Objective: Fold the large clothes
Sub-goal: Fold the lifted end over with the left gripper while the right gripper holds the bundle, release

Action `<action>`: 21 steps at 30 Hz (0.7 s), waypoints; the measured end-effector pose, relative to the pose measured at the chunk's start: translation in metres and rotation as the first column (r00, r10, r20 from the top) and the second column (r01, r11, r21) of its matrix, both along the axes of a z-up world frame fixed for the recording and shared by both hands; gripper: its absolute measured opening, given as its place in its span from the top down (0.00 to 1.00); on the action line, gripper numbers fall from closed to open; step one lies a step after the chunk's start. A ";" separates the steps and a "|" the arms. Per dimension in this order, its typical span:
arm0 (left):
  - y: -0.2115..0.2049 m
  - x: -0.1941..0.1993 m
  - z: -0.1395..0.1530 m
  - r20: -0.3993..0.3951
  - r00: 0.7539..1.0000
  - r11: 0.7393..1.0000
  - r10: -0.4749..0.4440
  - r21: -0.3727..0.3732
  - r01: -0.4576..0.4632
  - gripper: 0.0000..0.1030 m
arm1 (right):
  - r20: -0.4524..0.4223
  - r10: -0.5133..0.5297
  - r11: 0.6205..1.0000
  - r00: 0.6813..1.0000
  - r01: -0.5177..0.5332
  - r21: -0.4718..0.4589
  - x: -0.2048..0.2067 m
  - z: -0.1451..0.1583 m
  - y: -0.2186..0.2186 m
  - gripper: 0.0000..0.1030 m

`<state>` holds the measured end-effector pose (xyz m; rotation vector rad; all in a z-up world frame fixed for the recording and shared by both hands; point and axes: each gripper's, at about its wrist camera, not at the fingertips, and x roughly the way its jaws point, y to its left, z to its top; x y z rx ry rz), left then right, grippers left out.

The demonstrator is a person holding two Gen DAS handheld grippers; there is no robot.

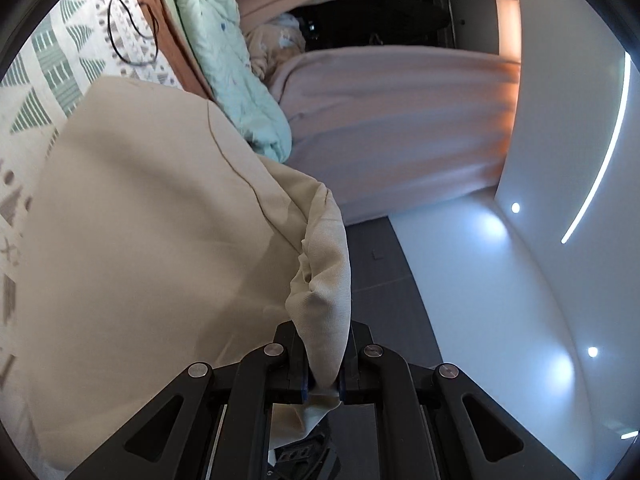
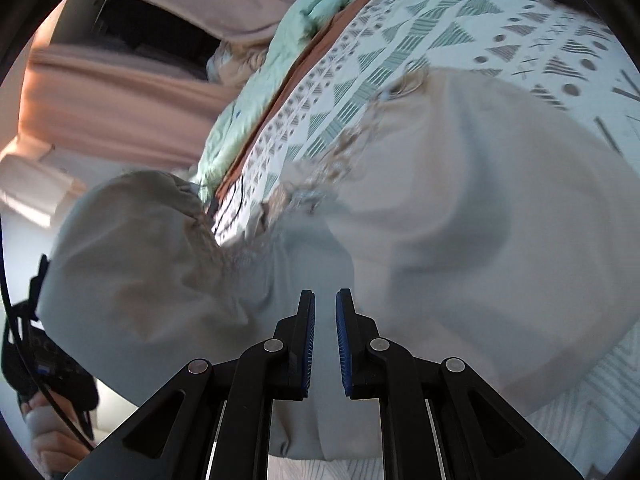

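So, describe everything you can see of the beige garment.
The beige garment is a large piece of plain, soft, woven-looking cloth with a curved seam across it. Its main spread lies on the patterned bedcover, wrinkled and partly lifted. One bunched edge is pinched in the left tongs and rises in a twisted fold. In the right wrist view it drapes in loose folds, with a frilly or lacy trim along one edge, blurred. The right tongs sit above the cloth, nearly closed; nothing visible between them.
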<state>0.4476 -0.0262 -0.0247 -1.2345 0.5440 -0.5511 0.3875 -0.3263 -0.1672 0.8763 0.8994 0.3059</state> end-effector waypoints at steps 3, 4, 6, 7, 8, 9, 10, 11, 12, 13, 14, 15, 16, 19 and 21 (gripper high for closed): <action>-0.030 0.014 -0.009 -0.030 0.999 0.999 -0.042 0.017 0.043 0.92 | -0.008 -0.067 0.997 0.998 0.067 0.043 -0.002 -0.002 -0.025 0.88; -0.041 0.019 -0.013 -0.044 0.997 0.998 -0.059 0.025 0.060 0.92 | -0.010 -0.087 0.995 0.996 0.087 0.052 -0.002 -0.003 -0.031 0.88; -0.062 0.029 -0.023 -0.071 0.993 0.995 -0.091 0.038 0.094 0.92 | -0.017 -0.127 0.989 0.992 0.128 0.069 -0.004 -0.005 -0.044 0.87; -0.073 0.033 -0.028 -0.083 0.990 0.993 -0.110 0.044 0.114 0.92 | -0.020 -0.149 0.985 0.989 0.150 0.079 -0.005 -0.006 -0.051 0.85; -0.082 0.036 -0.034 -0.093 0.987 0.990 -0.127 0.048 0.132 0.92 | -0.023 -0.173 0.980 0.985 0.174 0.091 -0.008 -0.006 -0.062 0.79; -0.091 0.040 -0.039 -0.104 0.984 0.988 -0.143 0.051 0.148 0.92 | -0.027 -0.201 0.974 0.979 0.202 0.103 -0.011 -0.008 -0.070 0.74; -0.102 0.042 -0.045 -0.116 0.980 0.984 -0.160 0.055 0.167 0.92 | -0.031 -0.230 0.966 0.973 0.232 0.113 -0.016 -0.010 -0.079 0.69; -0.111 0.044 -0.050 -0.125 0.977 0.982 -0.173 0.055 0.181 0.92 | -0.032 -0.253 0.960 0.967 0.255 0.118 -0.020 -0.011 -0.086 0.69; -0.120 0.046 -0.056 -0.137 0.972 0.979 -0.190 0.053 0.199 0.92 | -0.034 -0.276 0.953 0.961 0.278 0.122 -0.022 -0.011 -0.092 0.69; -0.129 0.047 -0.062 -0.149 0.967 0.975 -0.207 0.052 0.217 0.92 | -0.035 -0.296 0.946 0.954 0.299 0.128 -0.025 -0.012 -0.098 0.69; -0.136 0.048 -0.066 -0.160 0.962 0.971 -0.223 0.052 0.233 0.92 | -0.037 -0.312 0.940 0.949 0.315 0.133 -0.027 -0.012 -0.104 0.69; -0.144 0.049 -0.071 -0.172 0.955 0.966 -0.240 0.055 0.253 0.92 | -0.041 -0.330 0.933 0.943 0.332 0.138 -0.028 -0.013 -0.109 0.69; -0.151 0.050 -0.074 -0.181 0.950 0.961 -0.254 0.060 0.268 0.92 | -0.048 -0.350 0.925 0.936 0.353 0.142 -0.031 -0.015 -0.114 0.69; -0.170 0.050 -0.083 -0.218 0.931 0.945 -0.293 0.086 0.317 0.91 | -0.059 -0.388 0.907 0.920 0.393 0.150 -0.039 -0.016 -0.121 0.69; -0.176 0.050 -0.088 -0.255 0.914 0.934 -0.314 0.091 0.346 0.77 | -0.063 -0.399 0.901 0.915 0.404 0.162 -0.042 -0.016 -0.128 0.69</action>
